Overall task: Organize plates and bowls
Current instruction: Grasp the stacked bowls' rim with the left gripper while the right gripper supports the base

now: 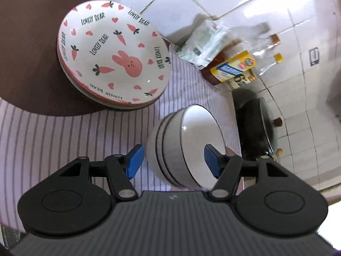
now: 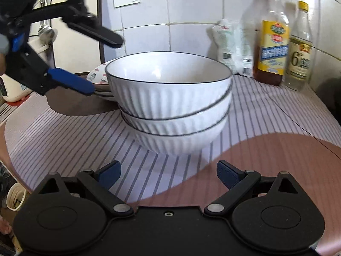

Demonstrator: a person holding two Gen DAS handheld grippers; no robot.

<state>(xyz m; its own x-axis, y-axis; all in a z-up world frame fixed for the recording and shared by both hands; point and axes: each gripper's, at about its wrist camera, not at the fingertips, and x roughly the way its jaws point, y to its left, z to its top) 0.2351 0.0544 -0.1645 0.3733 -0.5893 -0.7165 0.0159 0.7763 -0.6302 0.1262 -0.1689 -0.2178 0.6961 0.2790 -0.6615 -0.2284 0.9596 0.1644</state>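
Left wrist view: the left gripper [image 1: 173, 161] hangs over the striped worktop [image 1: 53, 132] with its jaws spread wide, one blue pad outside the stack of bowls [image 1: 183, 145] and the other over the top bowl's hollow, neither clearly touching. A stack of plates [image 1: 113, 55] printed with a rabbit and carrots sits just beyond on a brown mat [image 1: 27, 49]. Bottles [image 1: 232, 70] and a packet [image 1: 202, 42] stand by the tiled wall; a dark pan [image 1: 255, 125] lies to the right. Right wrist view: the right gripper [image 2: 169, 175] faces the three nested white bowls [image 2: 170, 104] from near the worktop [image 2: 64, 140], jaws spread and holding nothing. The left gripper [image 2: 91, 64] reaches in from the upper left, above the plates [image 2: 98, 81] behind the bowls. The bottles [image 2: 283, 40] stand at the right.
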